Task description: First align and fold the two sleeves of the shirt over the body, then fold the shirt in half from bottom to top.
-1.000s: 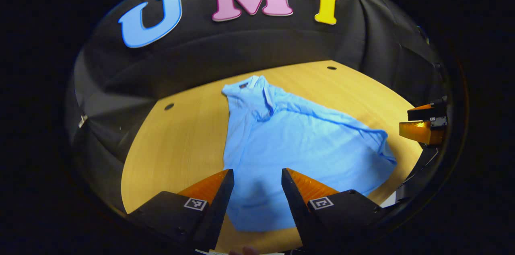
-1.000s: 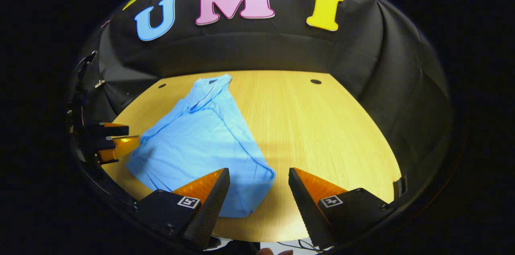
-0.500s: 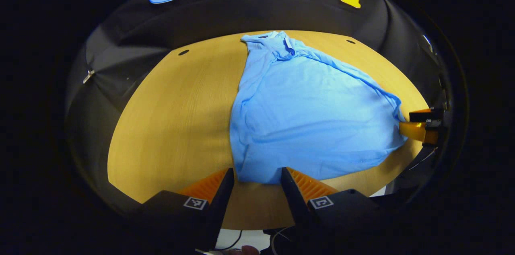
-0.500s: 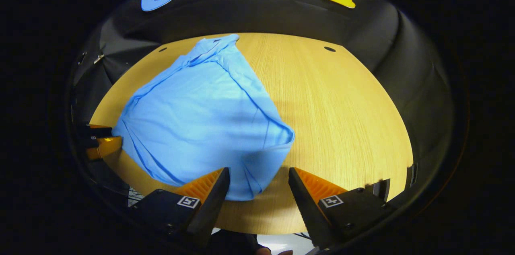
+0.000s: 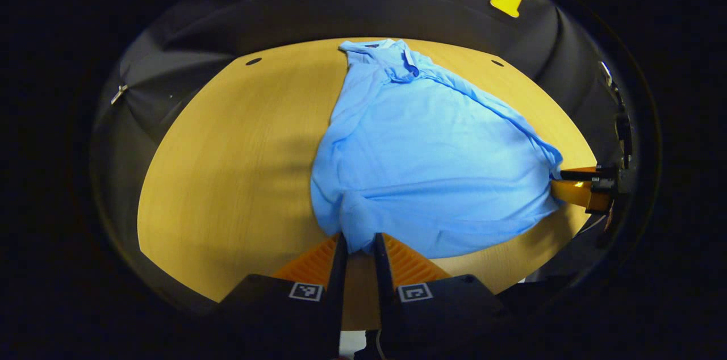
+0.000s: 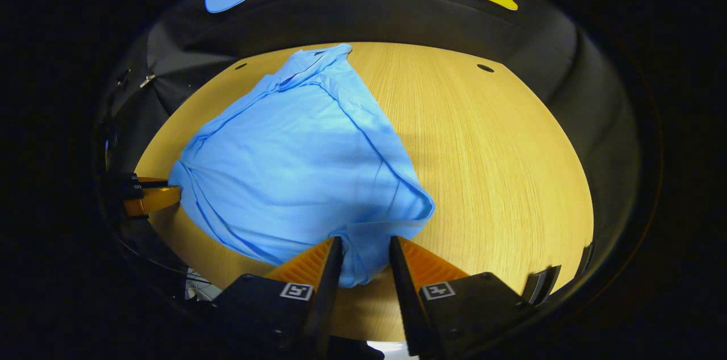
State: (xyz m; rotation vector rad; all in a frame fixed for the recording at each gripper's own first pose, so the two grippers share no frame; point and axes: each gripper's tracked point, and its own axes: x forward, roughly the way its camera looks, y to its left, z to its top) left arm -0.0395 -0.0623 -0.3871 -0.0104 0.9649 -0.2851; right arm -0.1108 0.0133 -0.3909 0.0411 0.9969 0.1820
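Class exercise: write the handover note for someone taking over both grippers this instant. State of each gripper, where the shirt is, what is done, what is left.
Left gripper: fingers closed on the shirt's near hem corner.
Right gripper: fingers narrowed around the other hem corner; full pinch unclear.
Shirt: flat on the wooden table, collar at the far end.
Done: sleeves appear folded in.
Left: carry the hem up to the collar.
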